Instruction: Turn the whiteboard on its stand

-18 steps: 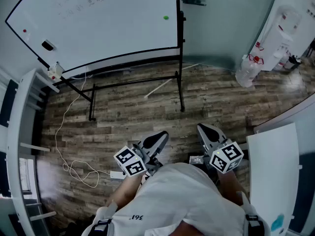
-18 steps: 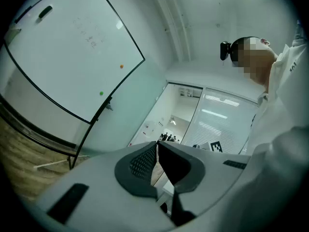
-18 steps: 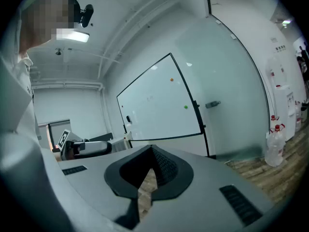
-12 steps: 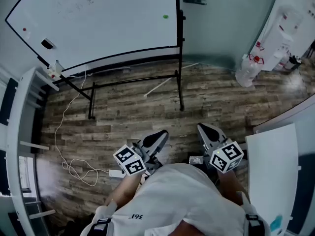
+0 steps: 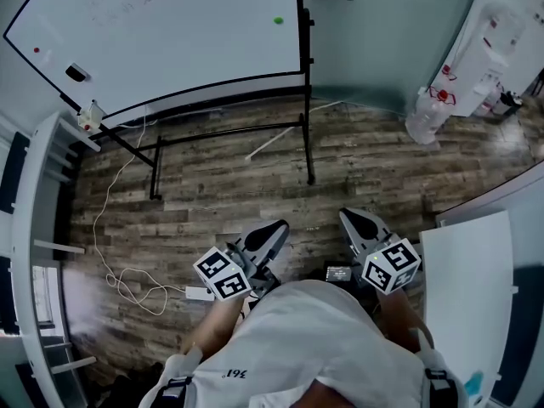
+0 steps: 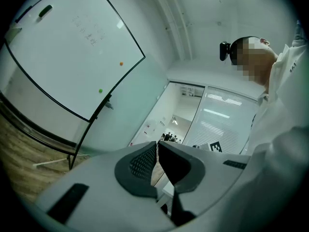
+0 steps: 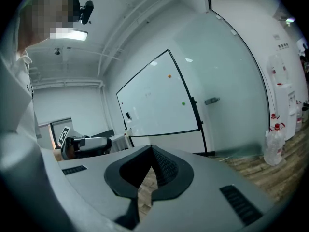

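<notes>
Wood-plank flooring (image 5: 221, 194) runs from the operator's feet to the far wall. Nearest the body, the left gripper (image 5: 270, 232) and the right gripper (image 5: 355, 222) are both held low with their jaws closed tip to tip and nothing between them. To the left, a loose white cable (image 5: 127, 287) lies looped on the floor and runs up toward the stand's left foot. Farther out, the black stand (image 5: 306, 143) carries the whiteboard (image 5: 170, 41) upright, well apart from both grippers; a white rod (image 5: 276, 143) lies beneath it. The task appears not yet started. Likely hazards: closed jaws cannot take the frame edge, and a glancing push could shift the whole stand; the cable could snag a foot or a stand leg; a swinging board could strike the shelving (image 5: 34, 228) just beside its left end.
</notes>
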### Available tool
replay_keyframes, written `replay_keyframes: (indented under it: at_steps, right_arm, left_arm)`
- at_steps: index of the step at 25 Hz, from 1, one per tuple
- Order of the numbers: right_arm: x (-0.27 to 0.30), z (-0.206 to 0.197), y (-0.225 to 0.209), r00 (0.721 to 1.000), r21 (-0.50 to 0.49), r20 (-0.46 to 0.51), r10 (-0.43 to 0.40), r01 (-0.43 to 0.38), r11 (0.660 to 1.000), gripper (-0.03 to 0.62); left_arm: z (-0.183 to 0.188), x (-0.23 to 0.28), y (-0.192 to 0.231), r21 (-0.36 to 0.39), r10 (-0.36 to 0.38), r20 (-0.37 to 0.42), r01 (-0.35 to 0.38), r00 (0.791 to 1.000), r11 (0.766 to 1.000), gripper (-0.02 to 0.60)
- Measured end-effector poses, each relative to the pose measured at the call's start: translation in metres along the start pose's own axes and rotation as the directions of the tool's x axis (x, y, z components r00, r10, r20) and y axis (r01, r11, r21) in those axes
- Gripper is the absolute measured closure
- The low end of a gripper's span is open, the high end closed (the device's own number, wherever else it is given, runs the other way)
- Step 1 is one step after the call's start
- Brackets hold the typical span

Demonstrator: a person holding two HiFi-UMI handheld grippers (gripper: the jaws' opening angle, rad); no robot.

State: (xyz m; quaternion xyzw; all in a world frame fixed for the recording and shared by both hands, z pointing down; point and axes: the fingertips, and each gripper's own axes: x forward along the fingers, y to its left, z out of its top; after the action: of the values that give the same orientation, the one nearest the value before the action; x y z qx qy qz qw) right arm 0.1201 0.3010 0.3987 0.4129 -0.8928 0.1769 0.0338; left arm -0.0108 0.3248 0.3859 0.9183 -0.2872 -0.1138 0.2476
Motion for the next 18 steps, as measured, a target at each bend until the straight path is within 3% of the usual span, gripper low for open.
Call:
replay_keyframes:
  at_steps: [18]
  right_arm:
    - [-0.02,0.003,-0.059,1.0,0.018,0.008,0.012,-0.012,1.0,0.565]
  left_arm:
    - [-0.011,0.045,-0.009,0.013,0.058,0.023,-0.059,0.998,0.998,0.561]
